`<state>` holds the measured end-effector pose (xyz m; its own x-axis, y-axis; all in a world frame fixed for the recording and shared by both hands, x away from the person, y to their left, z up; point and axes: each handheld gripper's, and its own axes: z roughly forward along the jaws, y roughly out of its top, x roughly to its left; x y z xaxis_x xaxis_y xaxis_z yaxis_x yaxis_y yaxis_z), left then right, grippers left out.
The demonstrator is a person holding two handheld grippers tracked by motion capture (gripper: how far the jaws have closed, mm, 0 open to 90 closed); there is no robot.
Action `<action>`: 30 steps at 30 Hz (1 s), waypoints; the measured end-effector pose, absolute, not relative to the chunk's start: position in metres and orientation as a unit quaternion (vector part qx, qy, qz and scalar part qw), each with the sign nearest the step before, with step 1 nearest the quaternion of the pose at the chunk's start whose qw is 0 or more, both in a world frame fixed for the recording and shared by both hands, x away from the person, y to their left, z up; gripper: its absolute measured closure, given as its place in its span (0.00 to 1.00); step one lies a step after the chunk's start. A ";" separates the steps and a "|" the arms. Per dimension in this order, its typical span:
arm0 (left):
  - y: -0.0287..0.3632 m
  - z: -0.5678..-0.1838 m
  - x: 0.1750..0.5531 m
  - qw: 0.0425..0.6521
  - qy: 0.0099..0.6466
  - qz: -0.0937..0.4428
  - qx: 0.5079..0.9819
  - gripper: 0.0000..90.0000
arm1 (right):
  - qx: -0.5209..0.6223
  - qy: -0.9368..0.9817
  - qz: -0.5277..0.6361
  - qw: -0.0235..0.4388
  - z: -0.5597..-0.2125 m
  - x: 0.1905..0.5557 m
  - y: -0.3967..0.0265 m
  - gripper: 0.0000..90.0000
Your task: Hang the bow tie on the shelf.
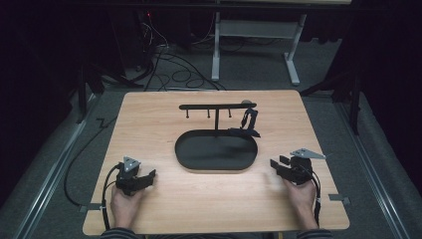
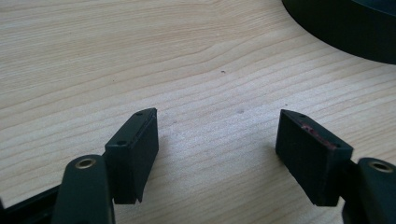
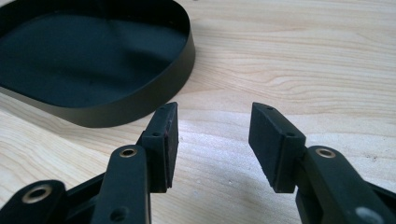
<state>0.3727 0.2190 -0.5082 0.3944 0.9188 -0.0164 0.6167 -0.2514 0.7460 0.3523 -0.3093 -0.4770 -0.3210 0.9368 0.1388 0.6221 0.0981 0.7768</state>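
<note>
- Left gripper (image 1: 142, 180) rests on the desk (image 1: 149, 124) near its front left edge, fingers (image 2: 135, 149) wide, nothing between them.
- Black oval tray (image 1: 215, 152) lies mid-desk between both grippers, its hook stand (image 1: 217, 107) behind.
- Right gripper (image 1: 279, 166) sits just right of the tray, fingers (image 3: 163, 140) wide, empty.

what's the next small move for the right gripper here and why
Probably reach the right gripper forward toward the dark item hanging at the right end of the stand's bar, above the black tray. Both grippers rest open on the table with nothing between their jaws, and that item is nearer the right one than the left gripper.
</note>
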 end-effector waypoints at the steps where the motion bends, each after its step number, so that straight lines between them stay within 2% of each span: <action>1: 0.219 -0.508 0.373 0.345 0.505 0.219 0.760 0.34 | 0.547 0.714 0.388 0.202 -0.478 0.353 -0.309 0.60; 16: 0.219 -0.508 0.373 0.345 0.505 0.219 0.760 0.34 | 0.549 0.723 0.358 0.216 -0.492 0.358 -0.305 0.60; 24: 0.219 -0.508 0.373 0.345 0.505 0.219 0.760 0.34 | 0.538 0.742 0.320 0.242 -0.502 0.361 -0.295 0.54; 30: 0.219 -0.508 0.372 0.344 0.505 0.218 0.761 0.34 | 0.537 0.743 0.319 0.240 -0.502 0.361 -0.295 0.49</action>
<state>0.3723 0.2189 -0.5080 0.3955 0.9183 -0.0158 0.6184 -0.2536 0.7438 0.3608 -0.2948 -0.5018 -0.3087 0.9511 -0.0147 0.6442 0.2204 0.7324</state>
